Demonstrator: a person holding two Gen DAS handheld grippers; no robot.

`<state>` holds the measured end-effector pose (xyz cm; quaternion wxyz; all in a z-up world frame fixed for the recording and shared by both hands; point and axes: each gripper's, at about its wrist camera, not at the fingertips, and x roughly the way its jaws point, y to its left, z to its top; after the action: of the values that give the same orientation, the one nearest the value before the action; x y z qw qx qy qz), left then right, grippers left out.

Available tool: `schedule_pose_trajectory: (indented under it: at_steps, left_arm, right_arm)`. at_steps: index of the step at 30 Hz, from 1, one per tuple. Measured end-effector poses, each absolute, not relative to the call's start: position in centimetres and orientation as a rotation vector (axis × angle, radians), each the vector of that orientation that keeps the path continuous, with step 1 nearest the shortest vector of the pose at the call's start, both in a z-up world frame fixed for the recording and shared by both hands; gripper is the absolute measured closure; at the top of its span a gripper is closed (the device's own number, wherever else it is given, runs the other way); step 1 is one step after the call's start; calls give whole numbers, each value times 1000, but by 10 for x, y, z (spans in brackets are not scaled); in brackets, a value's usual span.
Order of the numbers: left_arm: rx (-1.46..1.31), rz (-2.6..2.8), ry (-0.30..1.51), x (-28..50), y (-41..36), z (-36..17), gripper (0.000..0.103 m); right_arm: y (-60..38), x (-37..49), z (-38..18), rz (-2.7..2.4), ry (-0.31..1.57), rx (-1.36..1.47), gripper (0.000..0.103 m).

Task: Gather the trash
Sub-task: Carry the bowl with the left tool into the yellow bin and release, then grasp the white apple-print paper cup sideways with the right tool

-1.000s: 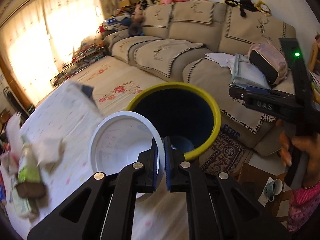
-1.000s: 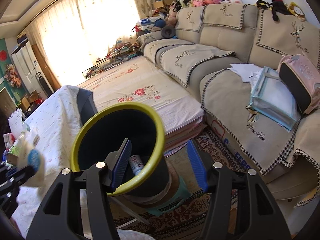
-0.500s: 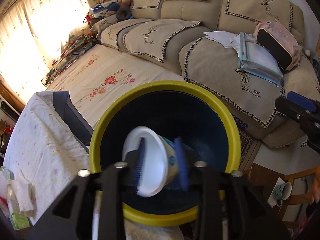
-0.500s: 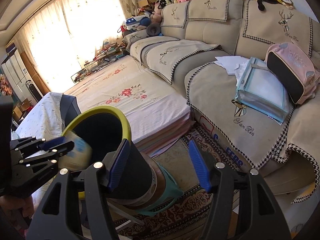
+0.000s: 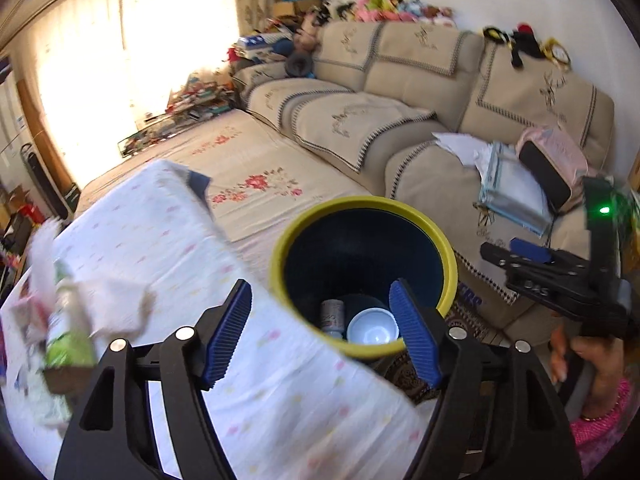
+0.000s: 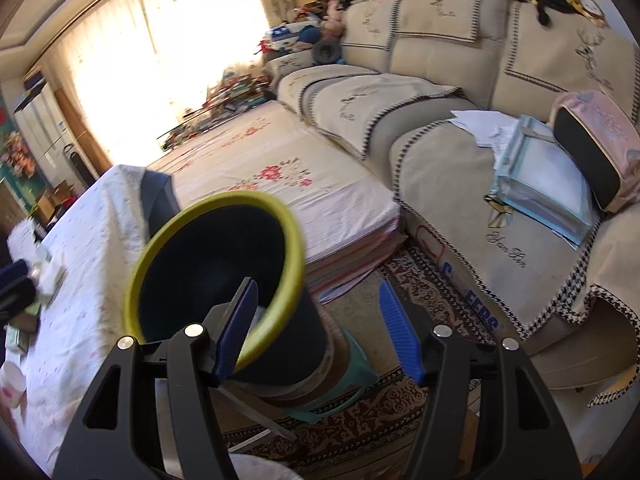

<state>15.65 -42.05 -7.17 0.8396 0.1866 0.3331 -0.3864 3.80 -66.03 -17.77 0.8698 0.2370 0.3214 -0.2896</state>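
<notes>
Left wrist view: the left gripper (image 5: 322, 332) stands with its jaws spread, having just been opening, and nothing lies between its blue pads (image 5: 416, 336). Just beyond them the yellow-rimmed bin (image 5: 362, 208) holds a white cup (image 5: 373, 326) lying at its bottom, with a can (image 5: 333, 314) beside it on the left. A table under a flowered cloth (image 5: 160, 248) lies at left, with a green bottle (image 5: 68, 332) near its left edge. At right a hand (image 5: 588, 360) carries the right gripper (image 6: 318, 330), its jaws parted and empty in its own view, the left pad (image 6: 238, 328) just in front of the bin rim. A beige sofa (image 5: 400, 120) stands far behind.
</notes>
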Motion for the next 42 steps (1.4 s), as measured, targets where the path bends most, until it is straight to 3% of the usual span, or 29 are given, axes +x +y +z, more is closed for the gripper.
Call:
schedule_pose_trajectory:
  at_steps: [11, 21, 23, 28, 42]
  left_arm:
    - [162, -491, 609, 126, -200, -20, 13]
    - [49, -148, 563, 98, -22, -18, 12]
    - [26, -112, 555, 93, 2, -19, 11]
    - [-13, -86, 556, 81, 33, -26, 11]
    - [-65, -103, 599, 82, 55, -53, 11]
  right_arm:
    - [-543, 102, -159, -340, 718, 338, 38]
    - [-377, 154, -139, 38, 755, 134, 32]
    - [-344, 158, -135, 116, 747, 111, 23]
    - [-269, 165, -129, 252, 715, 85, 10]
    - [-210, 207, -150, 171, 787, 58, 8]
